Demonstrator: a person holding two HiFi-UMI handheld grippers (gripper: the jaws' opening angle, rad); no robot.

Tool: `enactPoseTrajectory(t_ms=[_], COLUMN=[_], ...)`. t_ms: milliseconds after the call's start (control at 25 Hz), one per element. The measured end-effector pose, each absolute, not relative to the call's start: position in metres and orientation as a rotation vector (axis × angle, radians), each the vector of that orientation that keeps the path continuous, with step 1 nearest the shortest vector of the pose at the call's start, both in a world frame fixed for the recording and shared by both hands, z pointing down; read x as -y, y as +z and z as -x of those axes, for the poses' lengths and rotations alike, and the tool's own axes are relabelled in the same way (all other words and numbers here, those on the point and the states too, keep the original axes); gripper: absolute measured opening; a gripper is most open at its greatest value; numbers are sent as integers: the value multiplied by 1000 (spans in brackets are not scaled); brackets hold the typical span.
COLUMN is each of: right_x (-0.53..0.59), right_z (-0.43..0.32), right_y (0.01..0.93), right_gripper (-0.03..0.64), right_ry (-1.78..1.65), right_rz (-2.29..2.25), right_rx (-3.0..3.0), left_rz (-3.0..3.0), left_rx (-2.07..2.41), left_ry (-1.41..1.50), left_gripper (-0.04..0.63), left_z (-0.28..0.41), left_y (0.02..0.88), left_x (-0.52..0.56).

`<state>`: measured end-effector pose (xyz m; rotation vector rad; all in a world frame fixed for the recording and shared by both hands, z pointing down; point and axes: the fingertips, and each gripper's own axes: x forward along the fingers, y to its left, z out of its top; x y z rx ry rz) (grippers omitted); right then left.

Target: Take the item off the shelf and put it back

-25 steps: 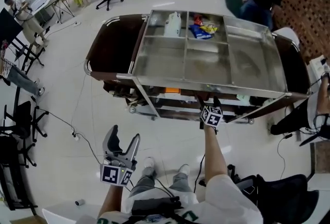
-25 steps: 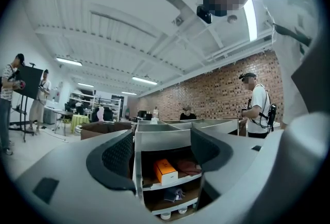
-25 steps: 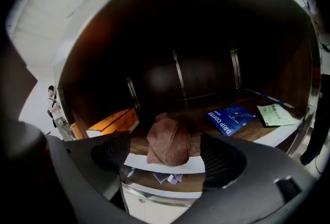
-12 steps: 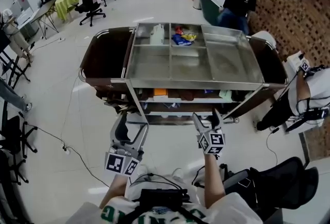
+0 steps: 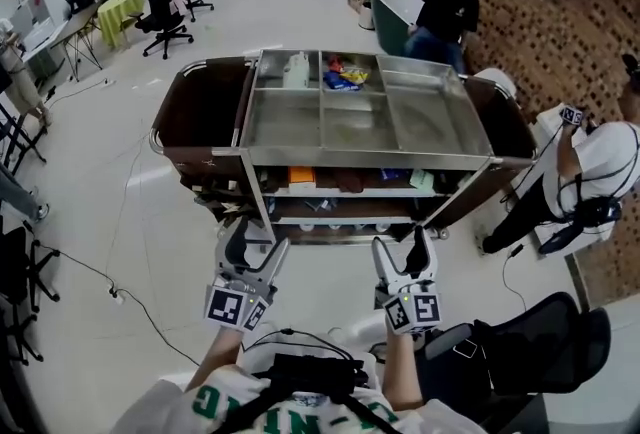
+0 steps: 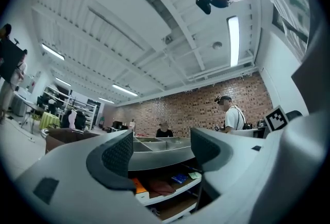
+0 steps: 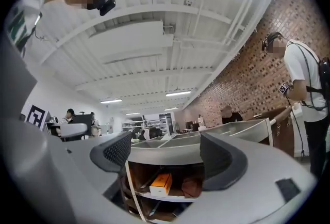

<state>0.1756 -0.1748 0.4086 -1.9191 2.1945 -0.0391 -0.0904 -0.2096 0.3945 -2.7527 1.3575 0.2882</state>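
An orange box (image 5: 302, 176) lies on the upper shelf (image 5: 340, 192) of the cart, at its left end, just inside the front edge. Beside it along the same shelf come a brown item (image 5: 347, 181), a blue packet (image 5: 393, 175) and a pale green one (image 5: 421, 180). In the right gripper view the orange box (image 7: 162, 183) and the brown item (image 7: 192, 186) show beyond the gap between the jaws.

Above the shelf the steel tray (image 5: 355, 154) overhangs with a raised rim. It is split into compartments, with a white bottle (image 5: 296, 70) and snack packets (image 5: 345, 77) in the far ones.

Both grippers hang in front of the cart, apart from it, with bare floor between them and the shelf's edge. The left gripper (image 5: 255, 244) has its jaws spread wide and holds nothing, and so does the right gripper (image 5: 403, 250).

A cable (image 5: 130, 292) runs over the floor to the left. A black chair (image 5: 530, 362) stands close on the right. One person (image 5: 590, 172) stands near the cart's right end, and another (image 5: 443, 7) sits beyond its far side by a brick wall.
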Motion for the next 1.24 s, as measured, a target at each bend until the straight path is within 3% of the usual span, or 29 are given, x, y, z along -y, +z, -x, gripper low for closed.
enactPoseTrajectory(t_ms=[1240], right_x=[156], right_z=[-124], right_y=[377], right_gripper=[426], right_ry=[114], right_rz=[1827], right_rx=[-2312], left_rz=[2767], left_rx=[-1234], left_ry=[268], left_gripper=[327], left_z=[73], left_y=[386], left_x=[196])
